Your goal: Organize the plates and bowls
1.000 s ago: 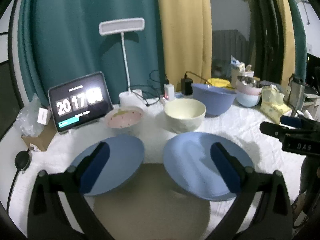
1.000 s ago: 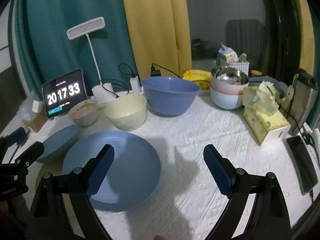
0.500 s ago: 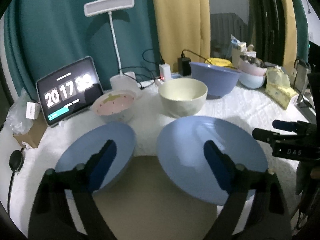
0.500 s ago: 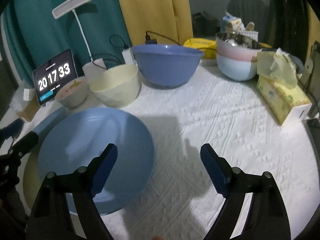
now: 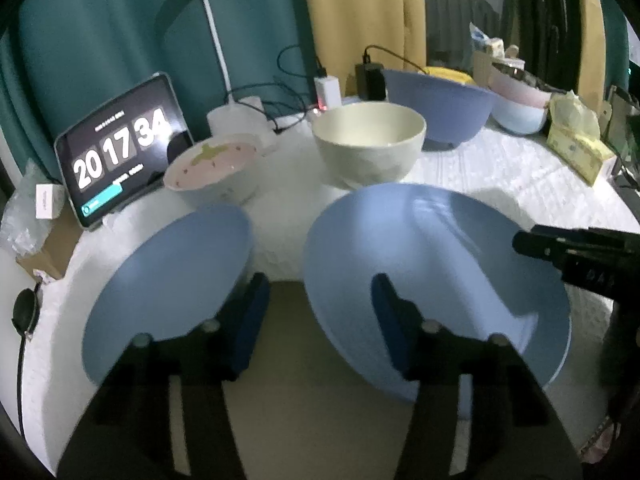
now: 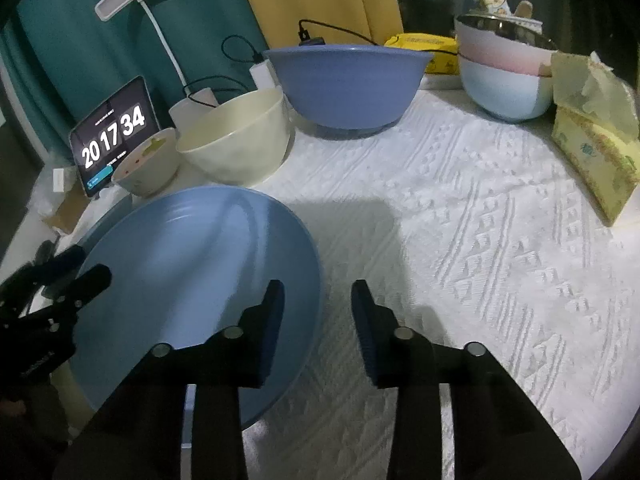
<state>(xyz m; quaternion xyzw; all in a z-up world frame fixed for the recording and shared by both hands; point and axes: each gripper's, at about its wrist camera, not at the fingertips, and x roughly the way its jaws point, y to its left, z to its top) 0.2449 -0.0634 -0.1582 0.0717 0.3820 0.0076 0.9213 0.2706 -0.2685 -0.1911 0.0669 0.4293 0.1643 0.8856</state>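
Note:
Two blue plates lie on the white cloth: a large one [image 5: 440, 256] [image 6: 188, 280] and a smaller one [image 5: 172, 276] to its left. Behind them stand a pink bowl [image 5: 212, 168] [image 6: 146, 166], a cream bowl [image 5: 368, 140] [image 6: 236, 140] and a big blue bowl [image 5: 440, 100] [image 6: 344, 80]. My left gripper [image 5: 320, 316] is open, its fingers narrowed, low between the two plates over a tan mat [image 5: 320, 420]. My right gripper [image 6: 318, 312] is open with a narrow gap, straddling the large plate's right rim. Neither holds anything.
A tablet clock [image 5: 120, 148] [image 6: 114, 136], a white desk lamp [image 5: 216, 48] and charger cables stand at the back. Stacked pink and pale blue bowls [image 6: 504, 68] and a tissue box [image 6: 596, 140] sit at the right. The table edge runs along the left.
Both grippers' fingers have closed from wide open to a narrower gap. Both have dropped lower and moved forward toward the blue plates.

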